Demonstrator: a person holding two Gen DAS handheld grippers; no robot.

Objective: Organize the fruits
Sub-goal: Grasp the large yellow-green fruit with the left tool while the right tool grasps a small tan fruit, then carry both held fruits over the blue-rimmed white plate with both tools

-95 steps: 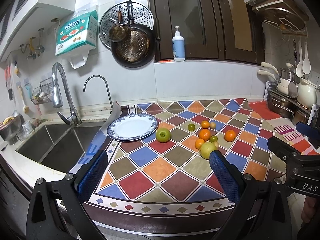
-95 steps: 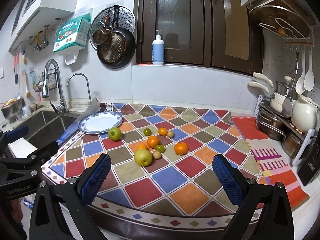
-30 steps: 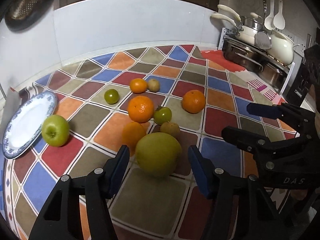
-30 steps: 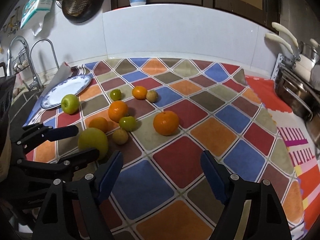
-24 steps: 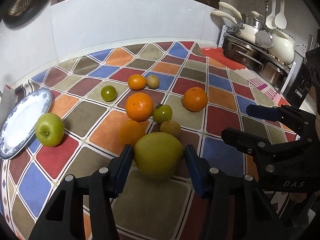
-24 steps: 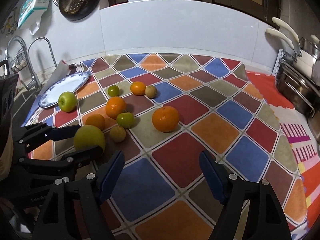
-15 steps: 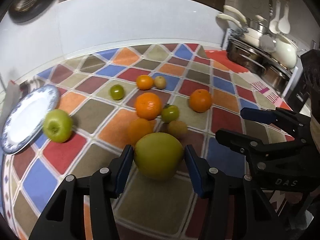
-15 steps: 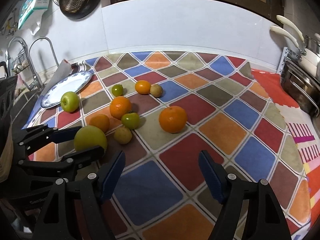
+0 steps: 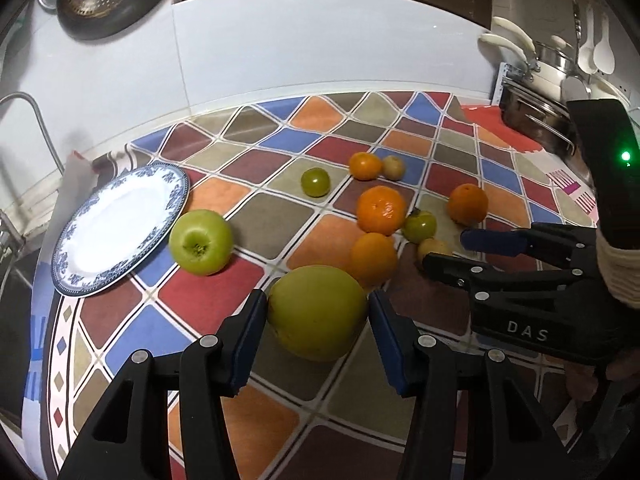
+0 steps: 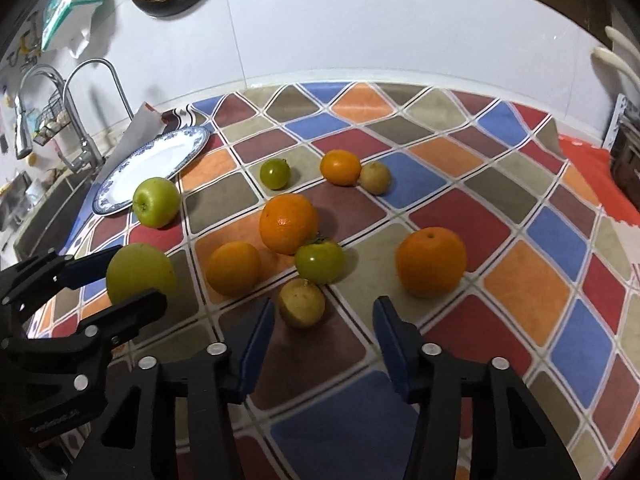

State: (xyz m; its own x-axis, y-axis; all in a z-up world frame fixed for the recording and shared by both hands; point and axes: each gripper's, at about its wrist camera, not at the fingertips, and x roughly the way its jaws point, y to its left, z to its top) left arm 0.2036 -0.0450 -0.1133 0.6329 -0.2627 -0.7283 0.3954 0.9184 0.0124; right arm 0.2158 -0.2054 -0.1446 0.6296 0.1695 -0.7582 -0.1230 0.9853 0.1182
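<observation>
The left tool point(image 9: 317, 310) grips the large yellow-green fruit point(image 9: 318, 312) above the tabletop point(image 9: 260, 216), while the right tool point(image 10: 324, 320), jaws closing but not yet touching, straddles a small brownish fruit point(image 10: 301, 303).

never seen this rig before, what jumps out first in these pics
The left gripper is clamped on a big yellow-green fruit at the front of a bright checkered cloth. Behind it lie scattered oranges and small green fruits, and a blue-rimmed plate at far left. The right gripper is closing beside a small yellowish fruit.
</observation>
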